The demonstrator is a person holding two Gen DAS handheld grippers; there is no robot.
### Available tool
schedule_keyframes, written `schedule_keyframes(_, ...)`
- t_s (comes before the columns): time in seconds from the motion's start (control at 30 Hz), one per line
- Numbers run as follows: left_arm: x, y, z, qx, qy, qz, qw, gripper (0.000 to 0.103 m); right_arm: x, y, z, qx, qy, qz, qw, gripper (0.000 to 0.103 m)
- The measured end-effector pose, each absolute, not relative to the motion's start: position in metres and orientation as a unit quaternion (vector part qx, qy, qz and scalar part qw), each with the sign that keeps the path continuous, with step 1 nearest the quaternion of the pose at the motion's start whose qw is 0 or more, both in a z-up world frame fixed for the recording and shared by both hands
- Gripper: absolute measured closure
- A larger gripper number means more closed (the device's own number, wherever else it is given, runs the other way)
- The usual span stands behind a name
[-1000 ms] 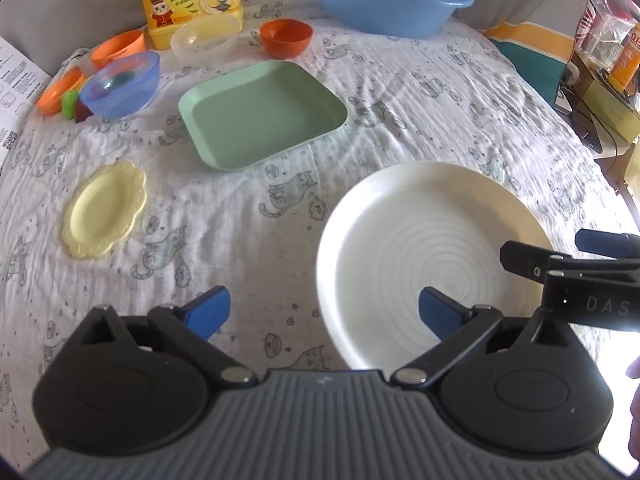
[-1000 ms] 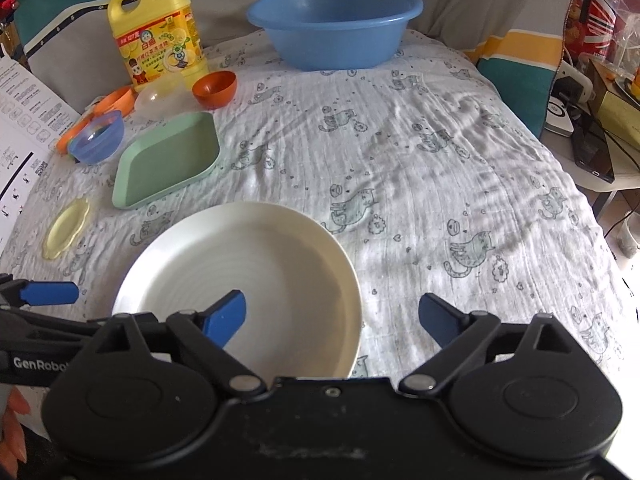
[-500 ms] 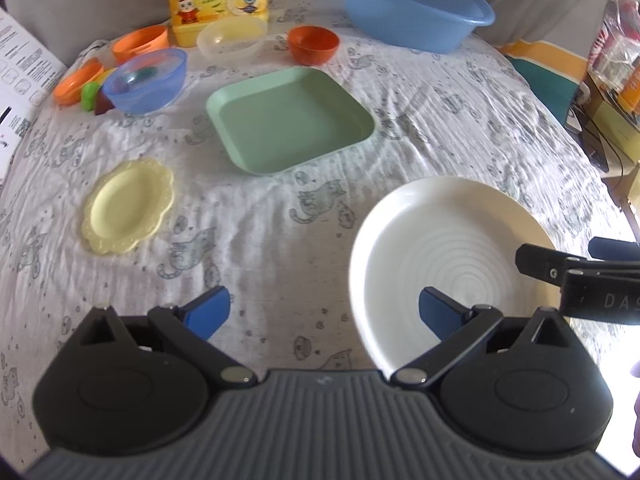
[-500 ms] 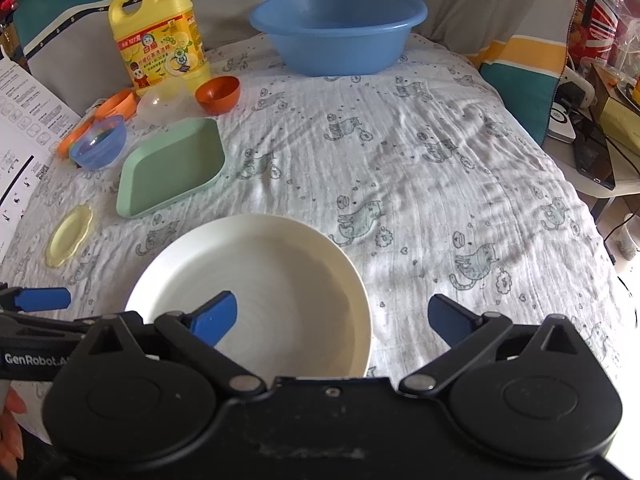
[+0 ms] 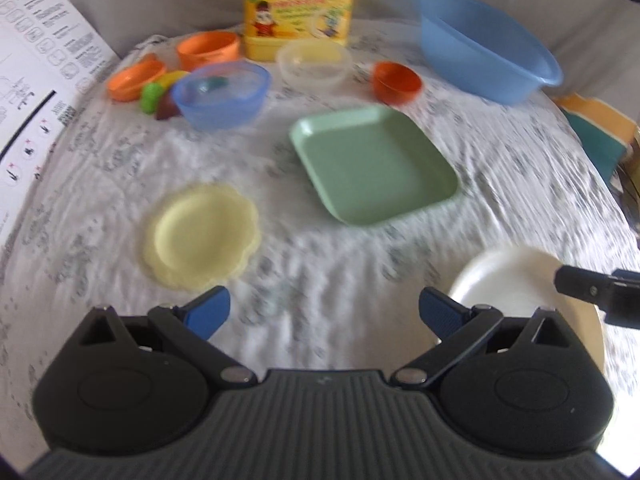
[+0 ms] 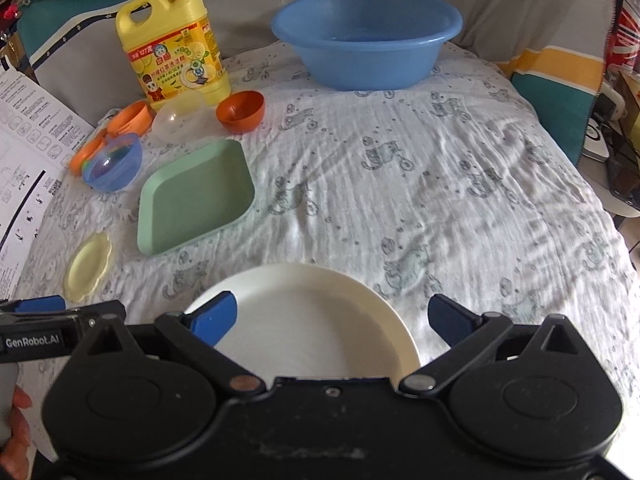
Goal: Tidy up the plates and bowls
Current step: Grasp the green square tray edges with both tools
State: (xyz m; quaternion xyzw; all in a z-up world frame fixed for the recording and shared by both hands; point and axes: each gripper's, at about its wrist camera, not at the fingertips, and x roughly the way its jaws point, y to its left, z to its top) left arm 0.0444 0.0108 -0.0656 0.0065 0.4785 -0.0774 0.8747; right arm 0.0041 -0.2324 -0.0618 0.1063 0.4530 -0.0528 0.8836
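Plates and bowls lie spread out, none stacked yet: white plate [image 6: 304, 316] low in frame, green plate [image 5: 374, 164] mid-frame. Left gripper [image 5: 324, 314] and right gripper [image 6: 330, 320] are both spread wide, holding nothing.

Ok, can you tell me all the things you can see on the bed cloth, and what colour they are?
White plate: one, white, nearest, under the right gripper.
Green tray: one, square, pale green, middle left.
Yellow dish: one, pale yellow, scalloped, left of the tray.
Blue bowl: one, clear blue, far left.
Clear bowl: one, see-through, in front of the bottle.
Small orange bowl: one, orange, right of the clear bowl.
Orange dishes: at least two, orange, far left.
Basin: one, blue, at the back.
Soap bottle: one, yellow, back left.
Paper sheet: one, white, printed, left edge.
Cloth: one, white with grey cats.
Left gripper: black, blue tips, open.
Right gripper: black, blue tips, open.
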Motion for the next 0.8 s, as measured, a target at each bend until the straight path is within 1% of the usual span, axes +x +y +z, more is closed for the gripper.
schedule_keyframes(0.17, 0.074, 0.025, -0.063, 0.001, 0.466, -0.055, 0.883, 0.000, 0.034, -0.224, -0.059, 0.112, 0.460, -0.040, 0.880, 0.000)
schedule_keyframes(0.33, 0.105, 0.021, -0.068, 0.004, 0.463, -0.049, 0.885, 0.000, 0.075, -0.218, -0.063, 0.128, 0.473, -0.022, 0.871, 0.000)
schedule_keyframes(0.4, 0.115, 0.017, -0.070, 0.007, 0.462, -0.050, 0.885, 0.000, 0.091, -0.216, -0.065, 0.132, 0.474, -0.019, 0.870, 0.006)
schedule_keyframes(0.43, 0.121, 0.016, -0.072, 0.006, 0.463, -0.051, 0.885, 0.000, 0.099, -0.214, -0.066, 0.136, 0.474, -0.013, 0.870, 0.007)
schedule_keyframes(0.5, 0.131, 0.013, -0.076, 0.004, 0.466, -0.052, 0.883, 0.000, 0.115, -0.211, -0.069, 0.140, 0.474, -0.005, 0.869, 0.014)
schedule_keyframes(0.53, 0.136, 0.012, -0.079, 0.003, 0.468, -0.054, 0.882, 0.000, 0.123, -0.210, -0.072, 0.136, 0.474, -0.005, 0.870, 0.016)
schedule_keyframes(0.6, 0.145, 0.010, -0.085, 0.000, 0.473, -0.058, 0.879, 0.002, 0.138, -0.208, -0.078, 0.134, 0.475, -0.004, 0.870, 0.022)
schedule_keyframes(0.63, 0.149, 0.010, -0.088, -0.002, 0.476, -0.060, 0.878, 0.004, 0.144, -0.207, -0.081, 0.135, 0.477, -0.002, 0.869, 0.025)
schedule_keyframes(0.7, 0.155, 0.009, -0.092, -0.008, 0.482, -0.068, 0.874, 0.010, 0.157, -0.207, -0.087, 0.138, 0.478, 0.004, 0.867, 0.033)
schedule_keyframes(0.73, 0.157, 0.010, -0.094, -0.011, 0.484, -0.071, 0.872, 0.013, 0.161, -0.206, -0.090, 0.139, 0.478, 0.007, 0.867, 0.035)
schedule_keyframes(0.77, 0.159, 0.010, -0.095, -0.014, 0.486, -0.076, 0.871, 0.015, 0.166, -0.205, -0.093, 0.139, 0.478, 0.010, 0.867, 0.039)
schedule_keyframes(0.8, 0.161, 0.009, -0.096, -0.015, 0.487, -0.080, 0.870, 0.020, 0.170, -0.204, -0.096, 0.138, 0.479, 0.012, 0.867, 0.044)
